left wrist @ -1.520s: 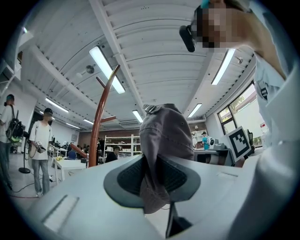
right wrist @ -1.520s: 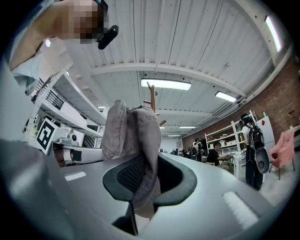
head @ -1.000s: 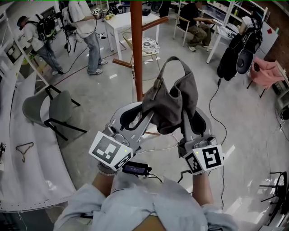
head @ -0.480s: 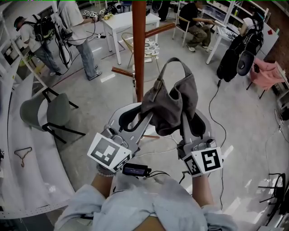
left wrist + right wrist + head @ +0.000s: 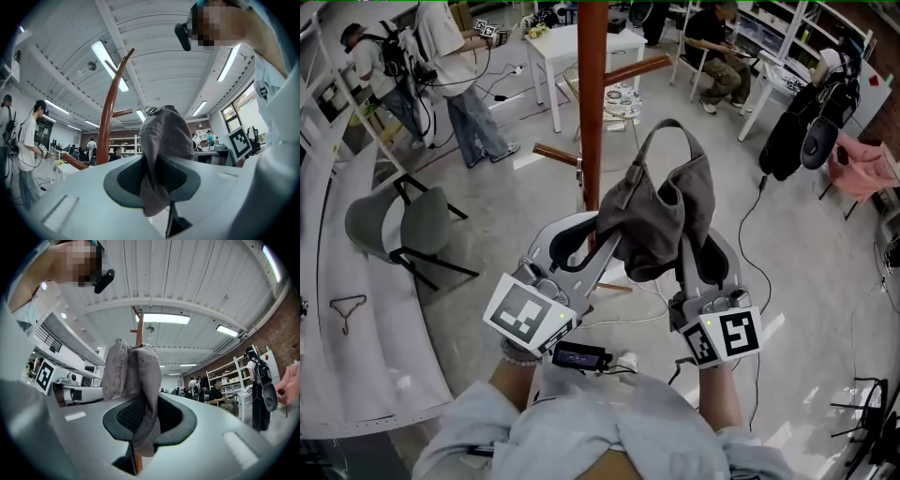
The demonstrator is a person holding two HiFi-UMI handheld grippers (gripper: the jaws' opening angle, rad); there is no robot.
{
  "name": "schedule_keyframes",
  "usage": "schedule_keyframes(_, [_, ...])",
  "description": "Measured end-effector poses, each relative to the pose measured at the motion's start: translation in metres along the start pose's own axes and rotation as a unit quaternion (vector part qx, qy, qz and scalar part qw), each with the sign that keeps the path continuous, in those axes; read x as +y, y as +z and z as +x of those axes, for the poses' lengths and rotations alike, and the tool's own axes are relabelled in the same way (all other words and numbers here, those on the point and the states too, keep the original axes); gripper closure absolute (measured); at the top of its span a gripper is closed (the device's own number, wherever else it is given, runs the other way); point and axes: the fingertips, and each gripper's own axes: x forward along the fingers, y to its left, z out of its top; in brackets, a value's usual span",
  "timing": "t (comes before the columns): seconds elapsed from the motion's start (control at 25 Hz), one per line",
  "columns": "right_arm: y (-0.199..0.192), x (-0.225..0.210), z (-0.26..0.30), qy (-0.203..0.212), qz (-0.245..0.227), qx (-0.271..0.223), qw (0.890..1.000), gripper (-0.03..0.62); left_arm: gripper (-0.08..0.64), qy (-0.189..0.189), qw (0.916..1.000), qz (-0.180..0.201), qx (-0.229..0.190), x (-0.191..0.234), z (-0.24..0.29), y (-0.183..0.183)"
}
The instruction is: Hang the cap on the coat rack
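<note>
A grey cap (image 5: 656,220) with a strap loop on top hangs in the air between my two grippers. My left gripper (image 5: 598,236) is shut on its left edge, with cloth pinched between the pads (image 5: 161,140). My right gripper (image 5: 694,239) is shut on its right edge, and the fabric (image 5: 136,376) folds down between the jaws. The brown wooden coat rack pole (image 5: 592,94) stands just beyond the cap, slightly left of it. One peg (image 5: 637,67) points right and another peg (image 5: 555,154) points left. The pole (image 5: 110,117) rises left of the cap in the left gripper view.
A grey chair (image 5: 398,225) stands at the left. People (image 5: 469,84) with gear stand at the back left by a white table (image 5: 572,42). A seated person (image 5: 722,56) is behind. Black bags (image 5: 802,122) and a pink cloth (image 5: 862,164) are at the right. Cables lie on the floor.
Both grippers keep their hold on the cap in about the same place. The view has drifted, so the pole stands slightly further right. The people at the back left have walked left.
</note>
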Motion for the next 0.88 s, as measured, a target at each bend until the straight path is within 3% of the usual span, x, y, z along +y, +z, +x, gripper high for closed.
schedule_keyframes(0.88, [0.032,-0.038,0.049,0.059,-0.019,-0.04,0.997,0.525,0.477,0.053,0.9975,0.026,-0.039,0.023,0.046,0.027])
